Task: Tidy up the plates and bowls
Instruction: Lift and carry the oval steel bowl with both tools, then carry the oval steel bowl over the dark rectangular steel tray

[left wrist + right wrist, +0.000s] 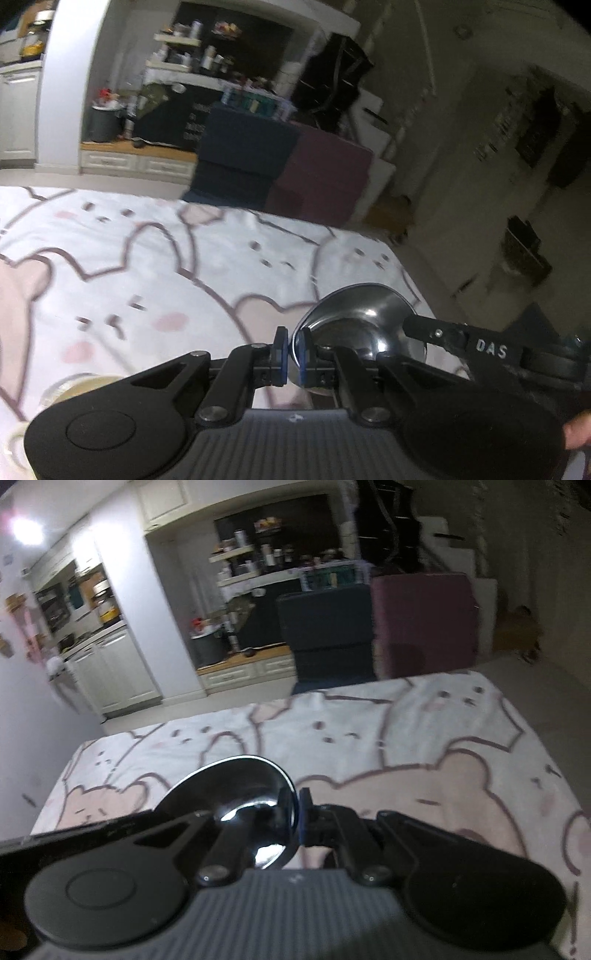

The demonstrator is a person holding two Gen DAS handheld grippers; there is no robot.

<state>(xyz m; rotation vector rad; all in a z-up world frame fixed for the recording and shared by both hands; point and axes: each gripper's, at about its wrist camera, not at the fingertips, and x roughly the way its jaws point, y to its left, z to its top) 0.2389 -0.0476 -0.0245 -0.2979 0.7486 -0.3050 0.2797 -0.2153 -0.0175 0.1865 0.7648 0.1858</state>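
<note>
A shiny steel bowl (362, 321) hangs tilted above the table, held from two sides. My left gripper (293, 347) is shut on the bowl's left rim, blue pads pinching the thin edge. One finger (443, 334) of my right gripper reaches in on the bowl's far side. In the right wrist view the same bowl (236, 786) sits left of centre. There my right gripper (297, 808) is shut on its right rim. The table (147, 251) wears a white cloth with pink bears.
A cream dish (85, 384) lies on the cloth under the left gripper's body, mostly hidden. Past the table's far edge stand a dark blue chair (325, 635) and a maroon chair (424, 624). A person's finger (576, 432) shows at the right edge.
</note>
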